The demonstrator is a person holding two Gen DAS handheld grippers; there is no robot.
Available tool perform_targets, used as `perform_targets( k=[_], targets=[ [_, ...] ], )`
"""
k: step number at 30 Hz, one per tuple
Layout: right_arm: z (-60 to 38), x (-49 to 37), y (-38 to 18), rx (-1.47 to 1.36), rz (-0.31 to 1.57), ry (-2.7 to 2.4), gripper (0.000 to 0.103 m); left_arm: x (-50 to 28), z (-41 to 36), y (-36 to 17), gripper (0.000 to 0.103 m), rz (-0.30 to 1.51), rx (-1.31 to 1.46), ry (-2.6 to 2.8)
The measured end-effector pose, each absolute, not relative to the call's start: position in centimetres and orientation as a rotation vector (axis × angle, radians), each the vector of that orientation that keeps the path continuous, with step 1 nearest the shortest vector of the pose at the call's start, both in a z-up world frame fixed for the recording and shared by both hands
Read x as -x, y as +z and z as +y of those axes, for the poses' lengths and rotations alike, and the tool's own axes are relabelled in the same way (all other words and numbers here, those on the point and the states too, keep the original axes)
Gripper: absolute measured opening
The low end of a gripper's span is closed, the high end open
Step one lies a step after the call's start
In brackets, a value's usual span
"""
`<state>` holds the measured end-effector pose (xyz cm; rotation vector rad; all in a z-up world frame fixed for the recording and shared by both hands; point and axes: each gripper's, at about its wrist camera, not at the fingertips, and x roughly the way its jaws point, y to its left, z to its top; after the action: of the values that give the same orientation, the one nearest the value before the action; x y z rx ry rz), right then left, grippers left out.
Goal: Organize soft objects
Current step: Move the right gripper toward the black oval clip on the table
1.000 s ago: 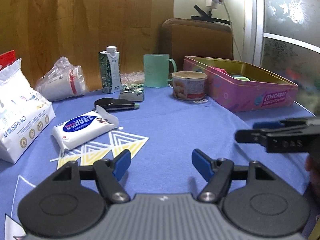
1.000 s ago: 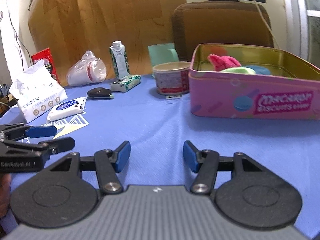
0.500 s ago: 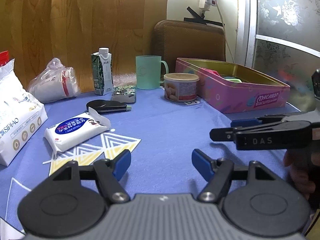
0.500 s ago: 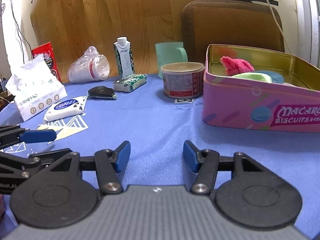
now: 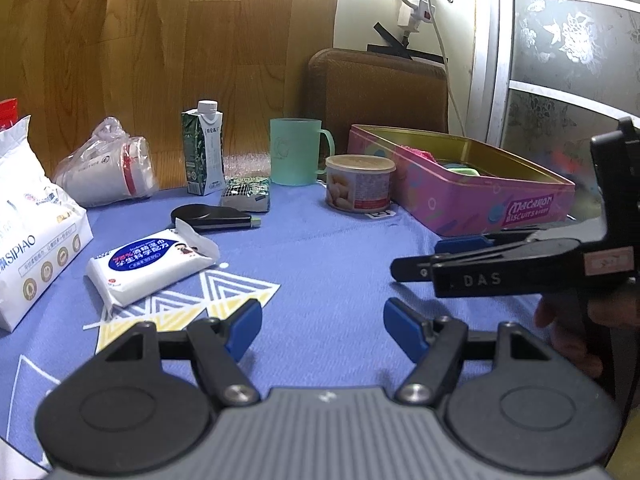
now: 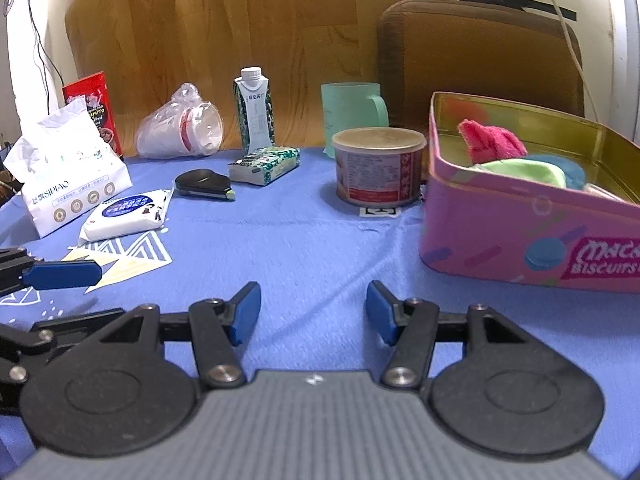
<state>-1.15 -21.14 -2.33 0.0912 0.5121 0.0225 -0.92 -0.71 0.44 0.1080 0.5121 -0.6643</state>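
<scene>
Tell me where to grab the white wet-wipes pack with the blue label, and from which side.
Grip the flat white wet-wipes pack across its narrow width, mid-body, coming from above. It lies flat on the blue tablecloth, so side entry would probably just push it. Avoid the lifted flap; it would likely peel.

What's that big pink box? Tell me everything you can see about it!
The pink box is a shiny metal biscuit tin, rectangular with rounded corners. Its lid is off, so the gold inside shows. The outside has pastel shapes, a blue macaron picture and white lettering that reads "Macaron Biscuits". It sits flat on the blue tablecloth, at the right, just beside the round can. Inside lie soft cloths: a fluffy pink one, a light green one and a blue one. No gripper touches it.
</scene>
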Motion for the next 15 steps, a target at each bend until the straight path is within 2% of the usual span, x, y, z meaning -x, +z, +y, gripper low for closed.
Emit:
perform_targets(
  k=[15],
  targets=[
    [-19.1, -3.7, -0.9, 0.021, 0.498, 0.19, 0.062, 0.5, -0.3, 0.5, 0.069, 0.523, -0.07, -0.65]
  ],
)
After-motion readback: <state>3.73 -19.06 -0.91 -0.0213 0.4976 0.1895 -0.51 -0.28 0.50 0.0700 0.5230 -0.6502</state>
